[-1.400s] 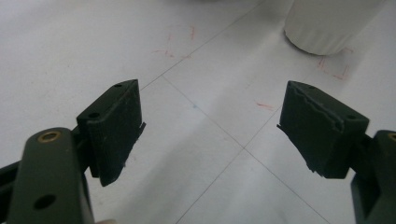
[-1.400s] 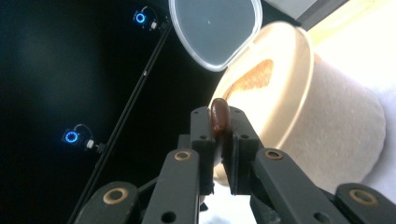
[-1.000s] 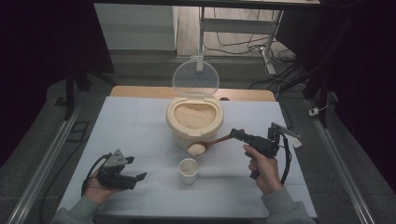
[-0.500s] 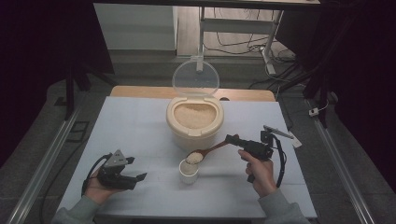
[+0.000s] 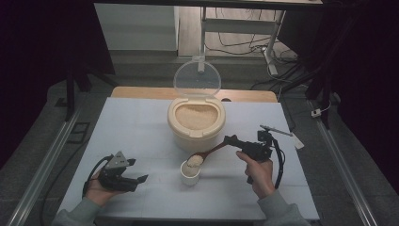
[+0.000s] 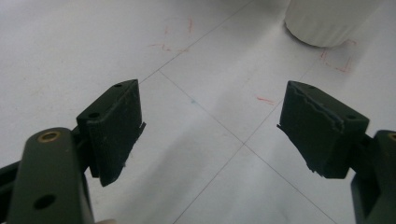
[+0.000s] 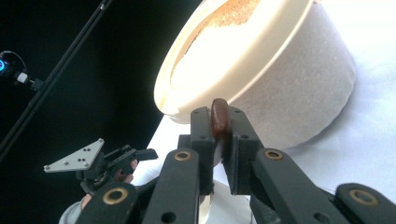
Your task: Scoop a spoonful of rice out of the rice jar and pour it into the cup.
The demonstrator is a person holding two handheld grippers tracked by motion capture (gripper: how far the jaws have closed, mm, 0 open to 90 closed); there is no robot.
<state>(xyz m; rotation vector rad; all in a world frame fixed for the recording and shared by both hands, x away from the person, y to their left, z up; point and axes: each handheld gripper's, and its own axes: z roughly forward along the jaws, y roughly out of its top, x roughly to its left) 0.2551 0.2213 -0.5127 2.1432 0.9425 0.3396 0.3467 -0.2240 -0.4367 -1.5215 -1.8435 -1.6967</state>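
A cream container [image 5: 195, 125] full of rice stands mid-table with its clear lid [image 5: 197, 79] raised. My right gripper [image 5: 231, 141] is shut on the handle of a brown wooden spoon [image 5: 214, 150]. The spoon's bowl, heaped with rice [image 5: 194, 160], hangs just over a small white cup [image 5: 190, 174]. In the right gripper view the jaws [image 7: 218, 122] pinch the spoon handle [image 7: 219, 112] in front of the container [image 7: 280, 79]. My left gripper [image 5: 138, 170] rests open at the front left, nothing between its fingers [image 6: 116, 121]. The cup's base [image 6: 327, 21] shows beyond it.
The white table top [image 5: 141, 127] has thin grid lines and faint red marks. A wooden strip [image 5: 141, 92] runs along its far edge. Metal rails [image 5: 47, 160] flank both sides. A cable [image 5: 281, 160] trails from the right gripper.
My right gripper has drawn the rice-laden spoon from beside the container's front toward the person, so its bowl now hangs over the cup. The left gripper has not moved.
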